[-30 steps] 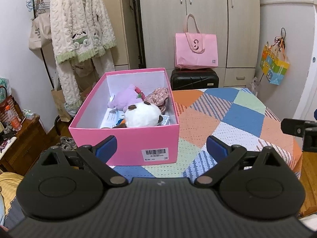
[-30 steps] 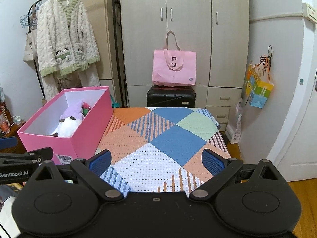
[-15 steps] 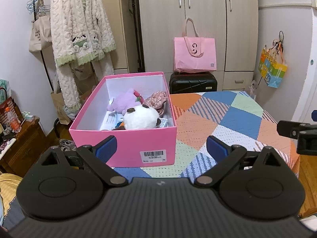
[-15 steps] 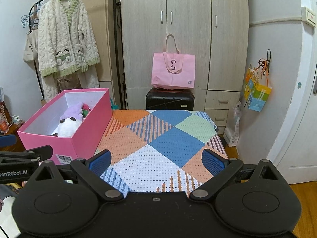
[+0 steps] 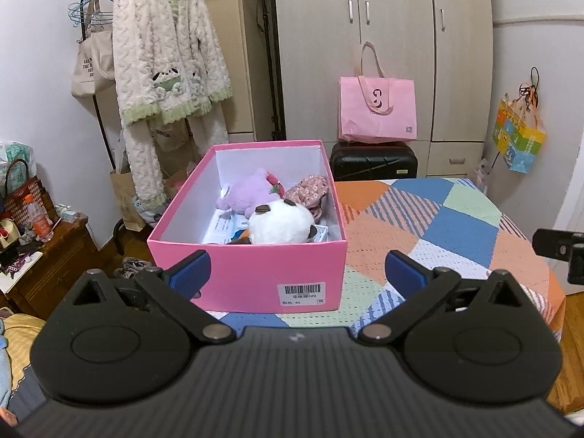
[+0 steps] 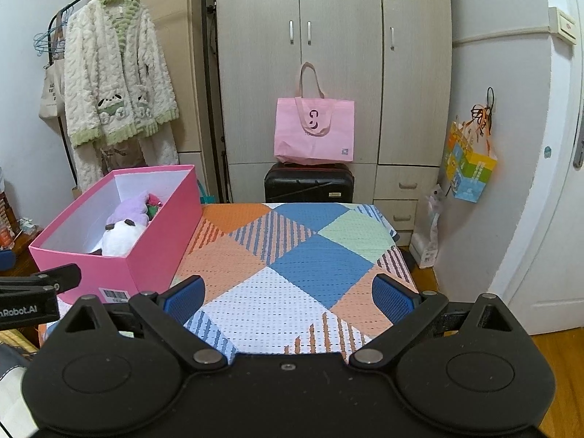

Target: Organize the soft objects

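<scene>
A pink box (image 5: 248, 277) stands on the left part of the table (image 5: 438, 226). Inside it lie a white plush (image 5: 281, 224), a purple plush (image 5: 248, 195), a floral fabric piece (image 5: 308, 191) and some papers (image 5: 222, 226). My left gripper (image 5: 297, 269) hovers just short of the box's near wall. Its jaws are opening and nothing is between the pads. My right gripper (image 6: 289, 294) hangs open and empty over the patchwork cloth (image 6: 292, 255), to the right of the box (image 6: 157, 241). From that side the white plush (image 6: 118, 239) and purple plush (image 6: 129, 211) show.
A pink tote bag (image 6: 314, 131) sits on a black suitcase (image 6: 308, 184) before the wardrobe (image 6: 328, 54). A fluffy coat (image 5: 168, 54) hangs on a rack at the left. A cluttered wooden side table (image 5: 47, 255) stands left of the table, and a colourful bag (image 6: 469, 160) hangs on the right wall.
</scene>
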Demonstrator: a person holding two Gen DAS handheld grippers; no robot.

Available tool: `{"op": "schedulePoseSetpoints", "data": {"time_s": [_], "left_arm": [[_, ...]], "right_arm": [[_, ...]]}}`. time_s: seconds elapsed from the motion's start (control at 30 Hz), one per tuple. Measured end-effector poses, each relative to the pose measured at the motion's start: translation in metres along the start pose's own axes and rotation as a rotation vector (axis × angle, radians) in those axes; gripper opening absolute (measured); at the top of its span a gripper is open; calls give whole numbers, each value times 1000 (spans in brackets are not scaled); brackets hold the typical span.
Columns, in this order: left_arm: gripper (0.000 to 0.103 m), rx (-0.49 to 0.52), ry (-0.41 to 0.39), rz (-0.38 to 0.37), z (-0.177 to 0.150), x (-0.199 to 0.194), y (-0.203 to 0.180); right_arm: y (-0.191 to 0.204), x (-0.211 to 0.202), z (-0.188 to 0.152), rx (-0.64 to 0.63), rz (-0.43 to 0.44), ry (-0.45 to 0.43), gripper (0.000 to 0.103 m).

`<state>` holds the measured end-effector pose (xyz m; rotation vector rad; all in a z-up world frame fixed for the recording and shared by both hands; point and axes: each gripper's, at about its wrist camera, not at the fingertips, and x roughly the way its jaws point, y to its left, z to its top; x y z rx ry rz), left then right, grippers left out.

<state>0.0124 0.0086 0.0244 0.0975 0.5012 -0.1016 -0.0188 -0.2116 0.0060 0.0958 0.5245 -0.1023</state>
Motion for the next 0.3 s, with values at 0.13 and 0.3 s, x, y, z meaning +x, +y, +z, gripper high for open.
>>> {"op": "schedulePoseSetpoints", "data": {"time_s": [0.13, 0.3], "left_arm": [[103, 1, 0, 3, 0, -1, 1], [103, 0, 2, 1, 0, 0, 1]], "right_arm": [[0, 0, 0, 0, 1, 2, 100], [0, 0, -1, -3, 2, -2, 100]]}}
